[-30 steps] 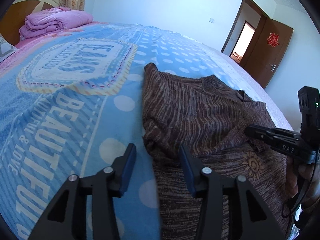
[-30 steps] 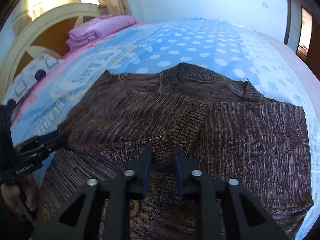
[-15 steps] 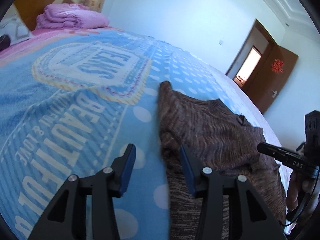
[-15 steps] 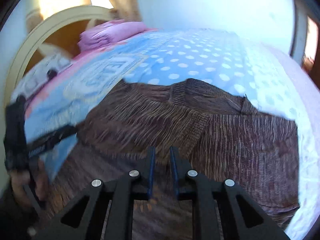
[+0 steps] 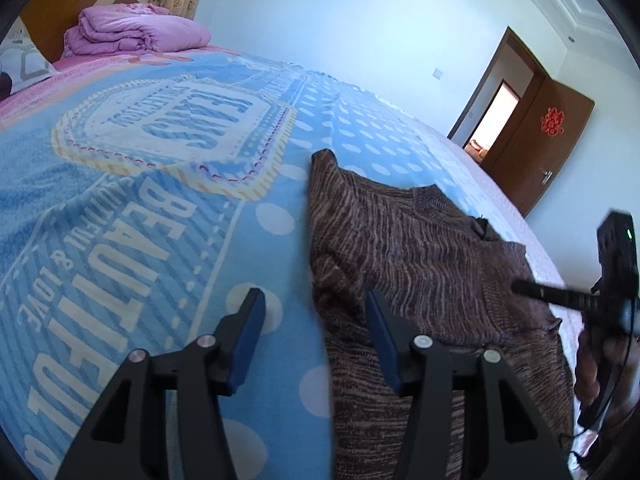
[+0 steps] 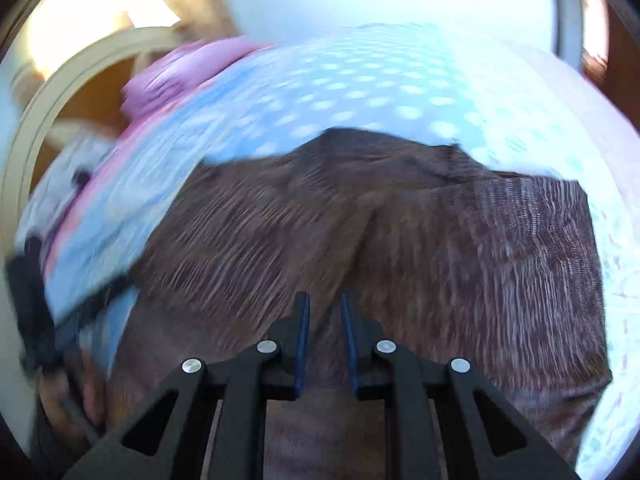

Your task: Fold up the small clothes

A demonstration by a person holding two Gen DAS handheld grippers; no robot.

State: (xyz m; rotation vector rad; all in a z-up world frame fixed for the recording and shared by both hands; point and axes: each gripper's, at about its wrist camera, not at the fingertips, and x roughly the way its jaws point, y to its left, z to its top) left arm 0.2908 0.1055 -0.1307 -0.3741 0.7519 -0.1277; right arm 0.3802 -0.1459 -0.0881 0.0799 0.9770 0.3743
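Note:
A brown striped knit sweater (image 5: 420, 248) lies on the blue dotted bedspread (image 5: 160, 220), one sleeve folded over its body. My left gripper (image 5: 314, 300) hovers at the sweater's left edge. Its jaws are opening, and the folded edge lies by the right finger without being pressed. My right gripper (image 6: 323, 298) is shut narrowly on a pinch of the sweater (image 6: 500, 260), which rises in a ridge to the pads. This view is blurred by motion. In the left wrist view the right gripper (image 5: 520, 289) reaches over the sweater from the right. The left gripper (image 6: 120, 288) shows blurred at the left.
A folded pink quilt (image 5: 132, 32) sits at the head of the bed by the wooden headboard (image 6: 60, 92). A brown door (image 5: 548, 140) stands open beyond the bed's far side. The bedspread (image 6: 380, 80) stretches beyond the sweater.
The left jaws have widened. The right jaws closed from a wider gap onto the sleeve fabric, and the right gripper has moved with it, so its view is now blurred.

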